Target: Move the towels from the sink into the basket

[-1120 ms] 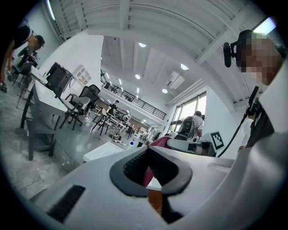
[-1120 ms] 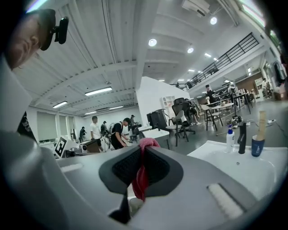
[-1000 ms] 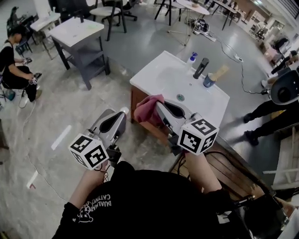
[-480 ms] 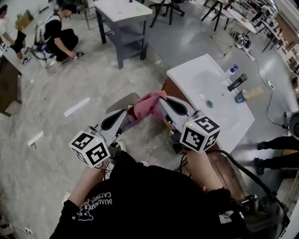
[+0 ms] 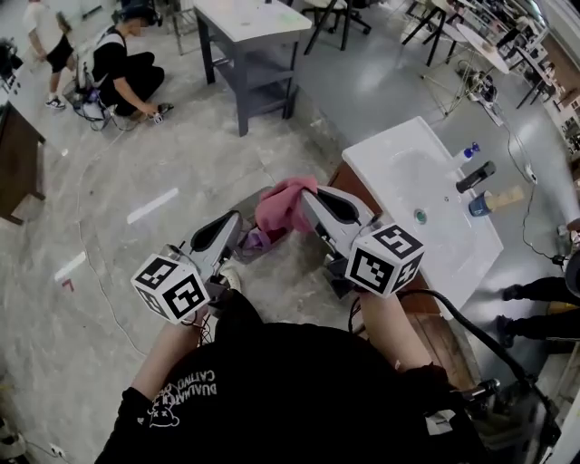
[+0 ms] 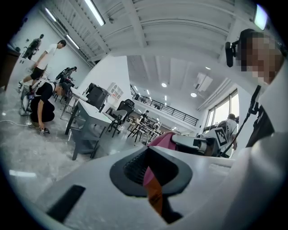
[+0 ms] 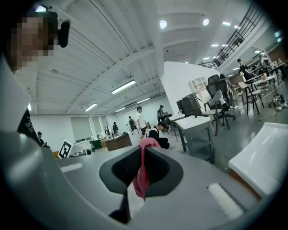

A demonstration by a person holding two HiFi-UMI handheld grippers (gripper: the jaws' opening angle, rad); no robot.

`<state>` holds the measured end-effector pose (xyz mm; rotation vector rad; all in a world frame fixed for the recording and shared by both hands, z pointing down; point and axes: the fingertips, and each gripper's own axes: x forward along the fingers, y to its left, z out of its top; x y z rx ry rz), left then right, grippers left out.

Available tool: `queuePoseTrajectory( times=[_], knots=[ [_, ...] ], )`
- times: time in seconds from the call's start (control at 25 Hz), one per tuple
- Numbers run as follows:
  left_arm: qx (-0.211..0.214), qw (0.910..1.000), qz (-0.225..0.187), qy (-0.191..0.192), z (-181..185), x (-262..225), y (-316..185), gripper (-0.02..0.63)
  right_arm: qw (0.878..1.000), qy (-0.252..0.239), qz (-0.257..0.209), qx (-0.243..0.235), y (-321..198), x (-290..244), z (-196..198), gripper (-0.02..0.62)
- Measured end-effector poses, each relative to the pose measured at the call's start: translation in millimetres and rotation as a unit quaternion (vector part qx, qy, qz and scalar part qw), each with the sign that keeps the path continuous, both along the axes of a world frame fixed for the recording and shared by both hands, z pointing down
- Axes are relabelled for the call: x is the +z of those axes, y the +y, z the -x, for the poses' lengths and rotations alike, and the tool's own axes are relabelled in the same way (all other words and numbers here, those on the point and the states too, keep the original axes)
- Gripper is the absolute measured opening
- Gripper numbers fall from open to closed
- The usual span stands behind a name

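A pink towel (image 5: 284, 207) hangs bunched in the air between my two grippers, left of the white sink (image 5: 399, 177). My right gripper (image 5: 308, 195) is shut on its upper edge, and in the right gripper view the pink cloth (image 7: 140, 177) droops between the closed jaws. My left gripper (image 5: 237, 221) is low to the left. In the left gripper view, a strip of pink and orange cloth (image 6: 153, 188) is pinched in its jaws. A grey container edge (image 5: 257, 194) and some purple cloth (image 5: 254, 241) show on the floor under the towel. I cannot tell if that is the basket.
The sink cabinet holds a black faucet (image 5: 476, 175), a blue bottle (image 5: 469, 150) and a cup with a brush (image 5: 480, 204). A grey table (image 5: 249, 18) stands farther off. People crouch at the far left (image 5: 127, 77). A cable (image 5: 91, 272) runs over the concrete floor.
Both grippers have carried the pink towel left, off the sink's edge and out over the floor. The sink has slid to the right of the head view.
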<state>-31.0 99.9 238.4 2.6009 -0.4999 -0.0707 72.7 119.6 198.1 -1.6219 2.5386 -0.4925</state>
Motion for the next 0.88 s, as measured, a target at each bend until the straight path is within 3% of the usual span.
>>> queuePoseTrajectory(
  times=[0.52,0.68,0.88],
  knots=[
    [0.086,0.9953,-0.043,0.007,-16,-47,-147,0.005,0.998,-0.025,-0.026,0.060,-127,-37,0,0.021],
    [0.116,0.9922,-0.046,0.009,-15,-42,-180,0.005,0.996,-0.027,-0.019,0.080,-161,-26,8,0.021],
    [0.111,0.9920,-0.054,0.026,-24,-25,-213,0.003,0.995,-0.044,-0.014,0.093,-186,12,-2,0.021]
  ],
)
